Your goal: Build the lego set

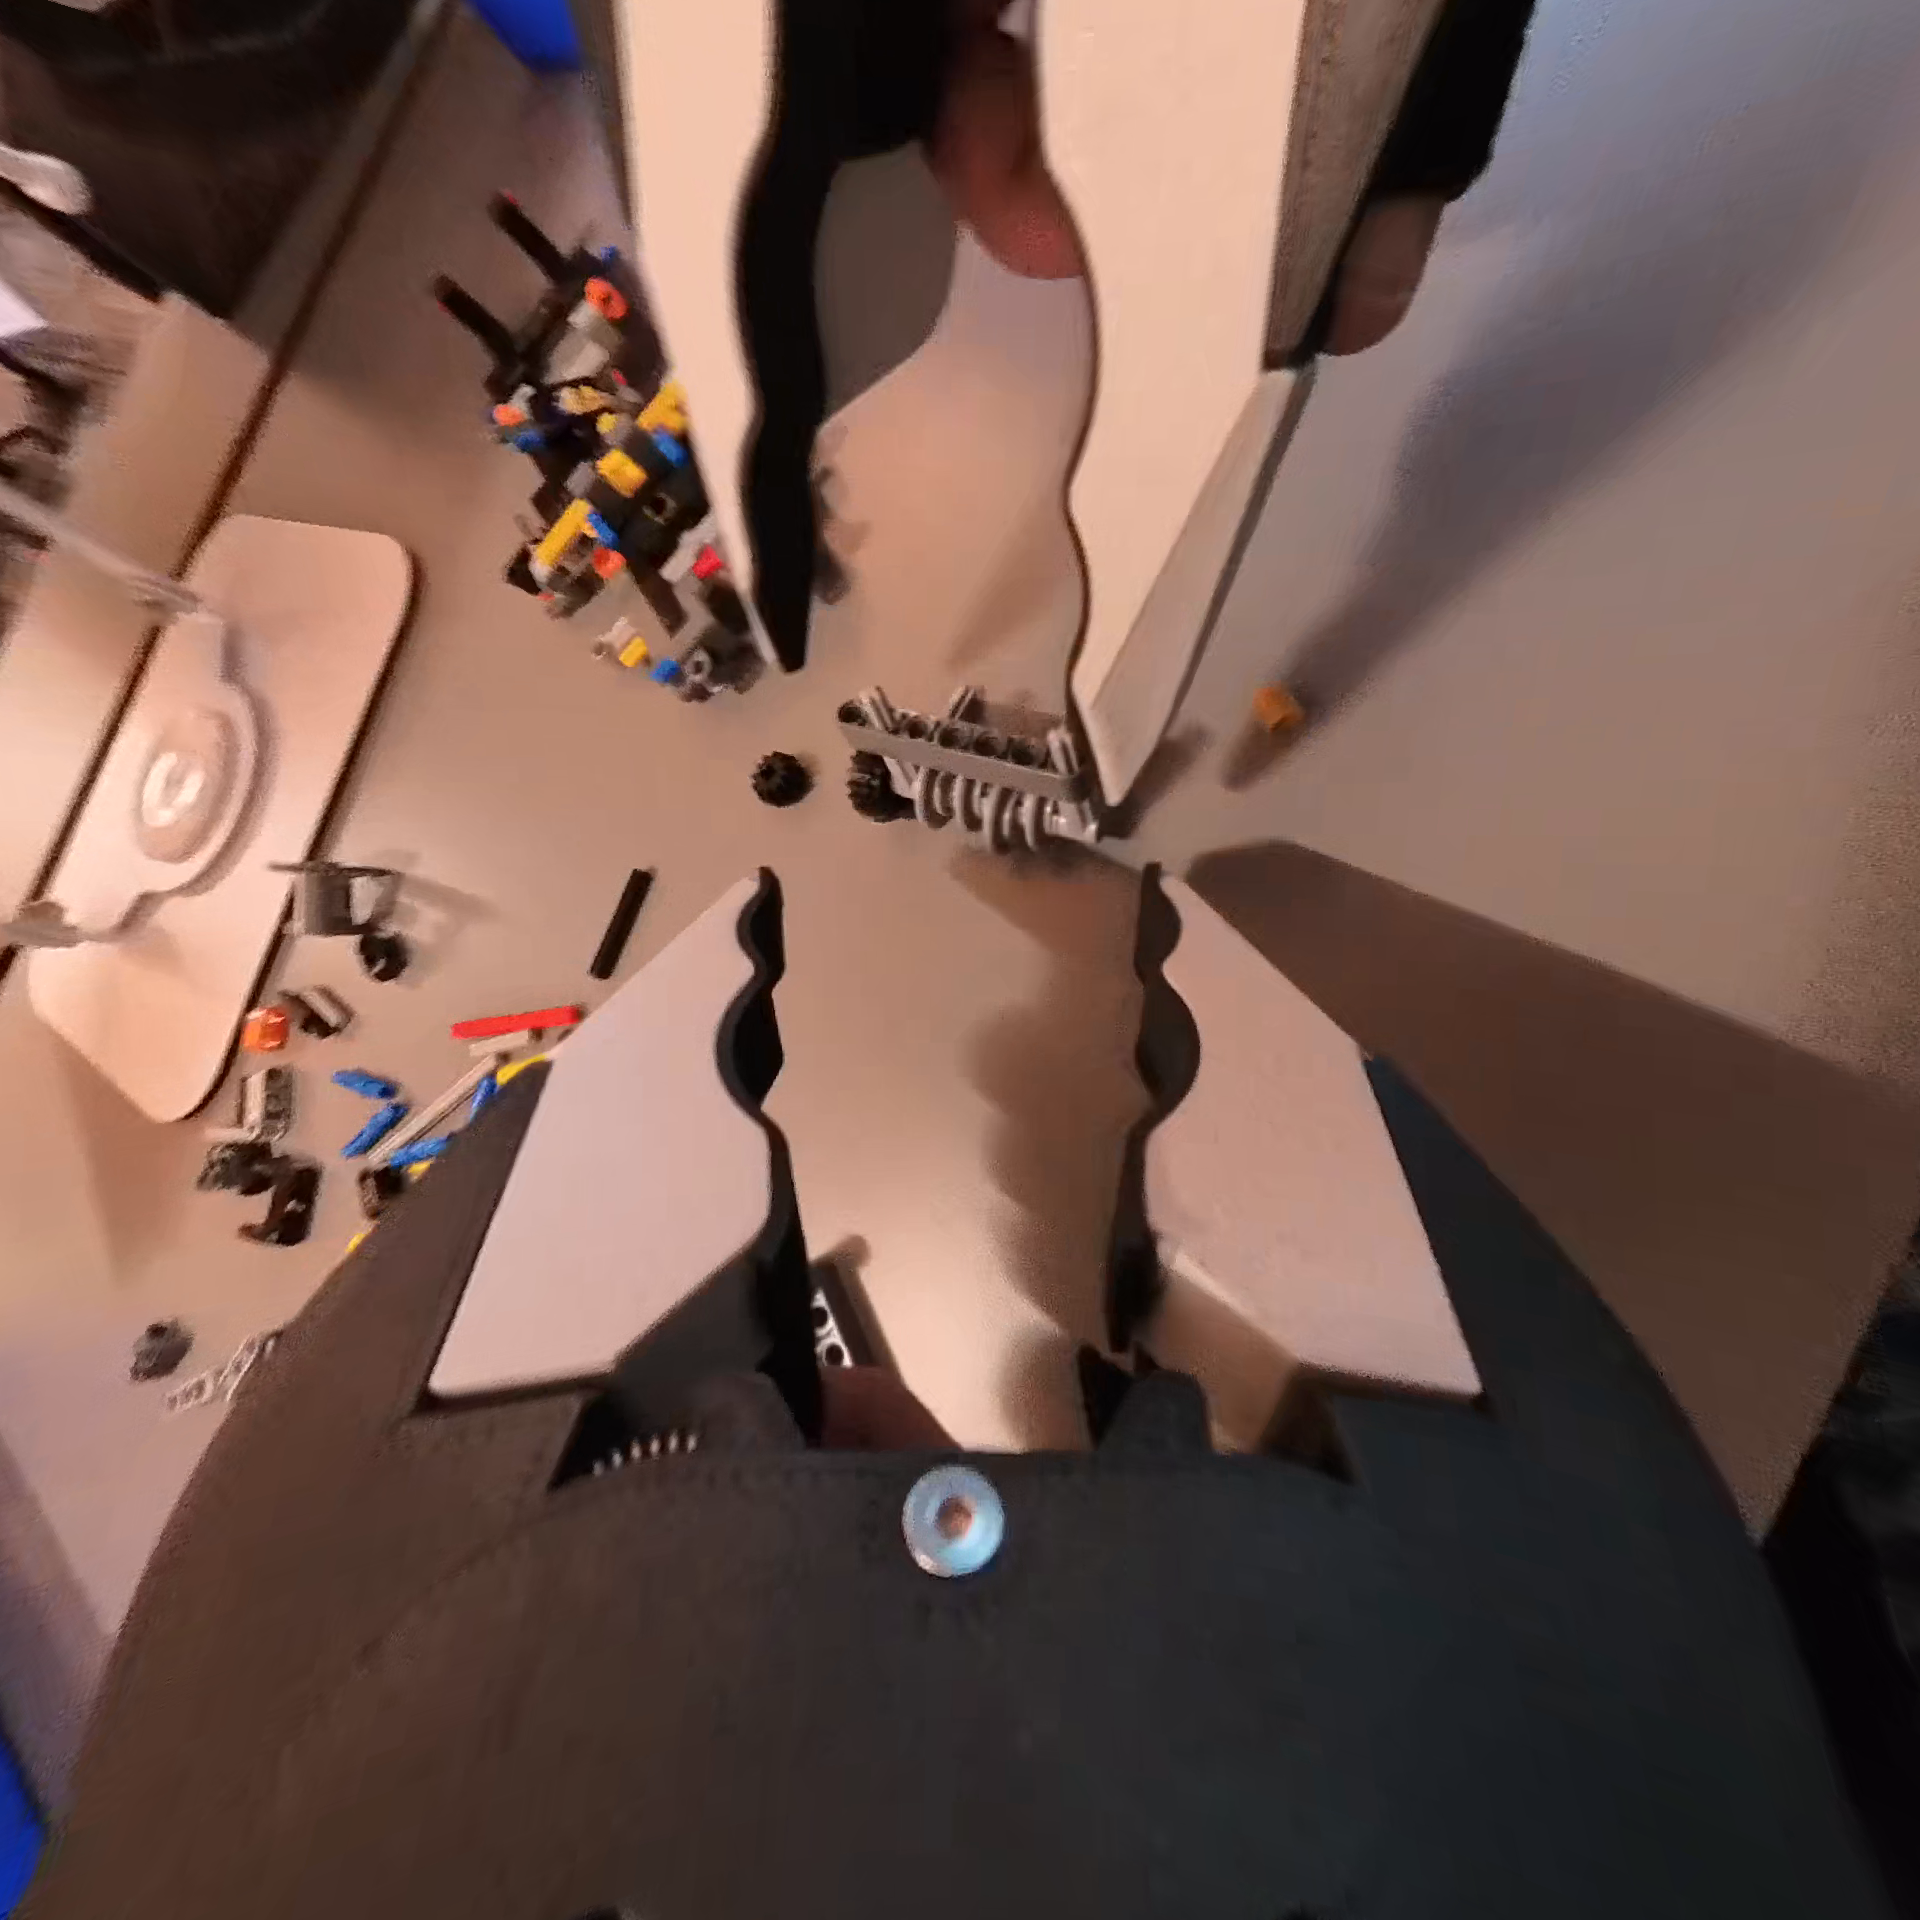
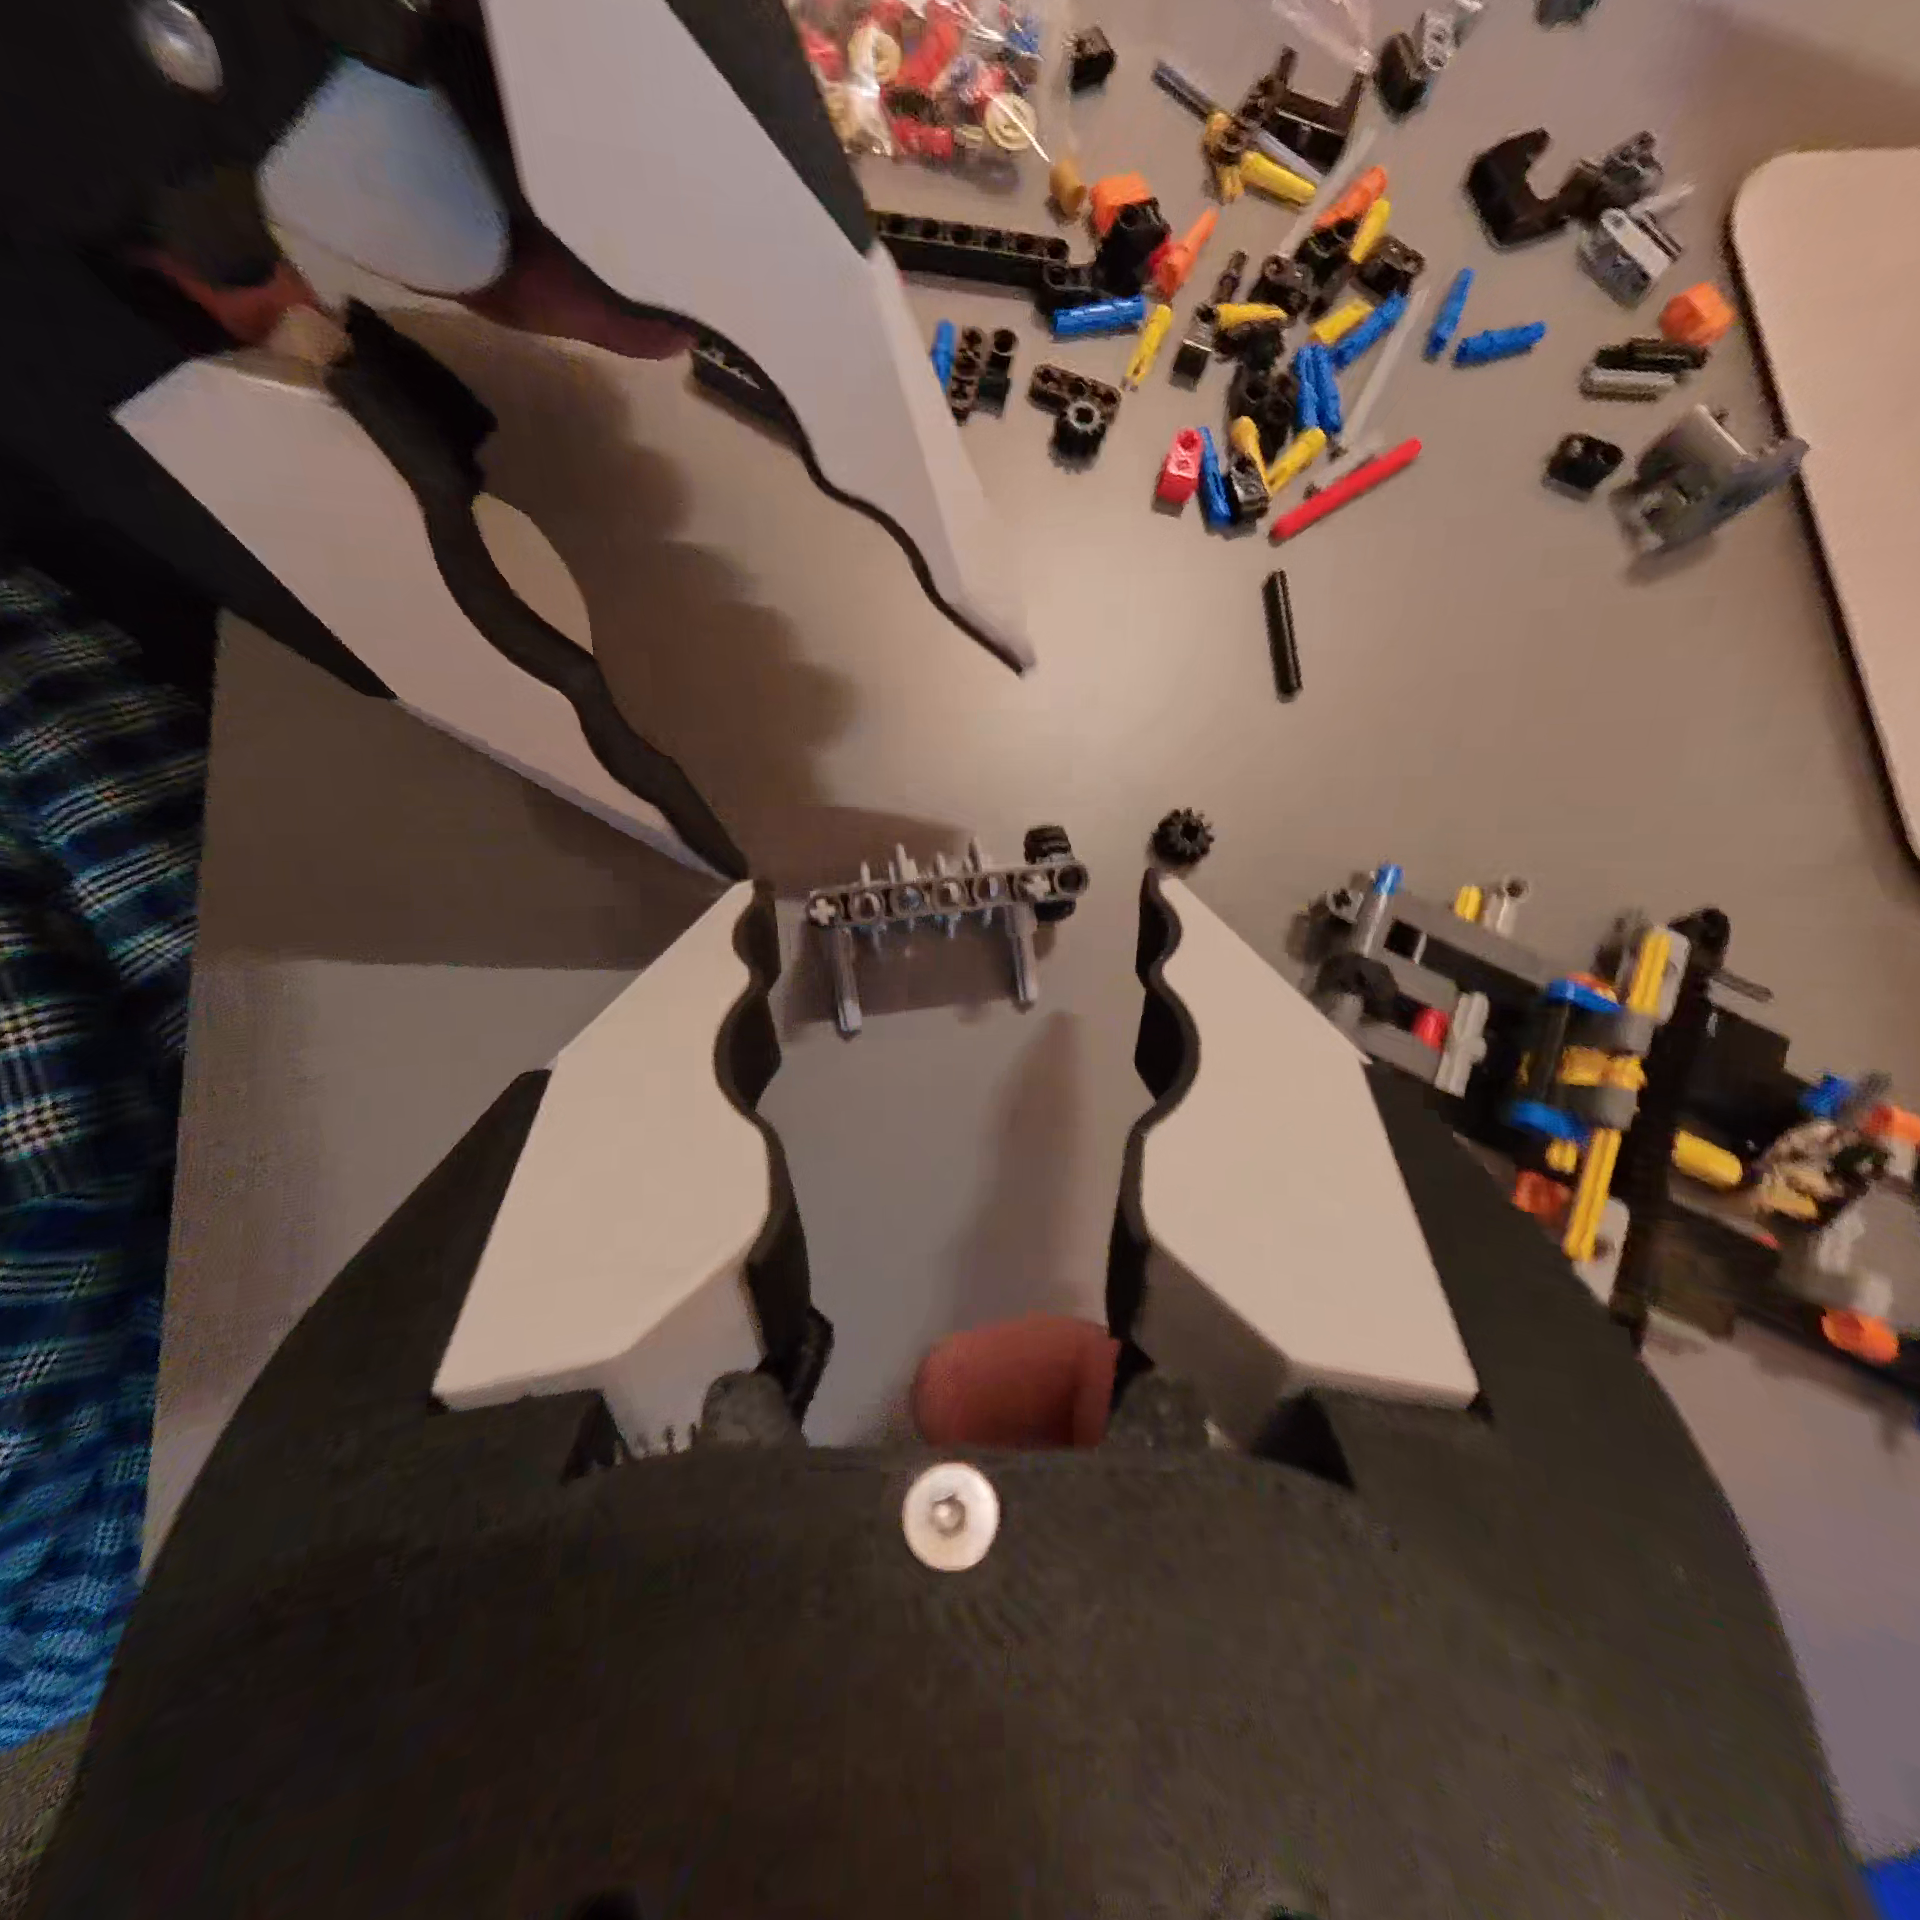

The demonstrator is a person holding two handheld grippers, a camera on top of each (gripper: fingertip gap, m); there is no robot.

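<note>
A small grey beam assembly (image 2: 940, 914) with pins and a black gear on one end lies on the grey table (image 2: 1039, 727). My right gripper (image 2: 956, 883) is open, its tips on either side of the assembly, the left tip next to its end. My left gripper (image 2: 873, 764) is open and empty, just across from the assembly. In the left wrist view, the assembly (image 1: 966, 769) lies ahead of my left gripper (image 1: 956, 878), and one finger of the right gripper (image 1: 940, 727) touches its end. A loose black gear (image 2: 1179, 831) sits beside it.
A larger multicoloured model (image 2: 1558, 1070) lies to the right. Several loose parts (image 2: 1278, 343), a red axle (image 2: 1345, 488), a black axle (image 2: 1283, 634) and a bag of parts (image 2: 925, 83) lie farther back. A light board (image 2: 1839, 416) is at the far right. An orange piece (image 1: 1276, 707) lies alone.
</note>
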